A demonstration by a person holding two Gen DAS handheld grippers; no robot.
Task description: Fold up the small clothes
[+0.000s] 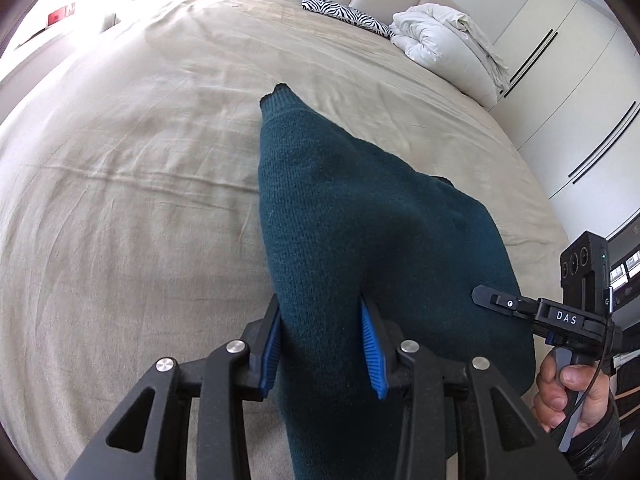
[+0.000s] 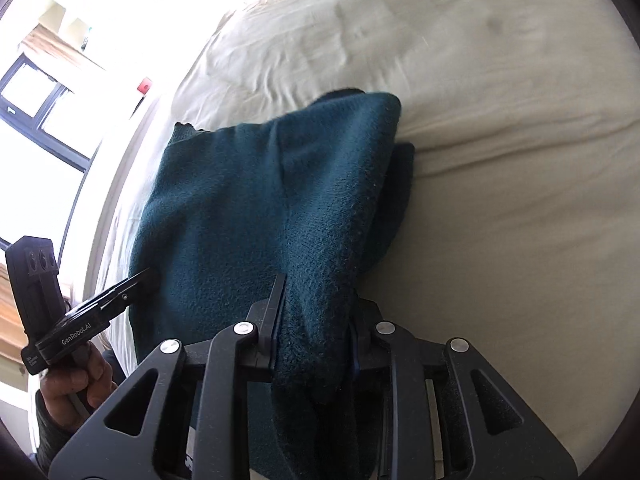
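A dark teal knit sweater [image 1: 344, 216] hangs bunched over the beige bed sheet [image 1: 140, 160], with a ribbed cuff at its far tip. In the left wrist view my left gripper [image 1: 320, 308] is shut on a thick fold of it, the blue pads pressing both sides. My right gripper [image 1: 492, 300] shows at the right edge, held by a hand [image 1: 568, 392], clamped on the sweater's other edge. In the right wrist view my right gripper [image 2: 318, 292] is shut on a bunched edge of the sweater [image 2: 256, 200], and my left gripper [image 2: 136, 282] grips its left side.
A folded white duvet [image 1: 440, 40] and a zebra-print pillow [image 1: 344, 14] lie at the head of the bed against a padded headboard. White wardrobe doors [image 1: 568, 92] stand to the right. A bright window [image 2: 40, 92] is beyond the bed's left edge.
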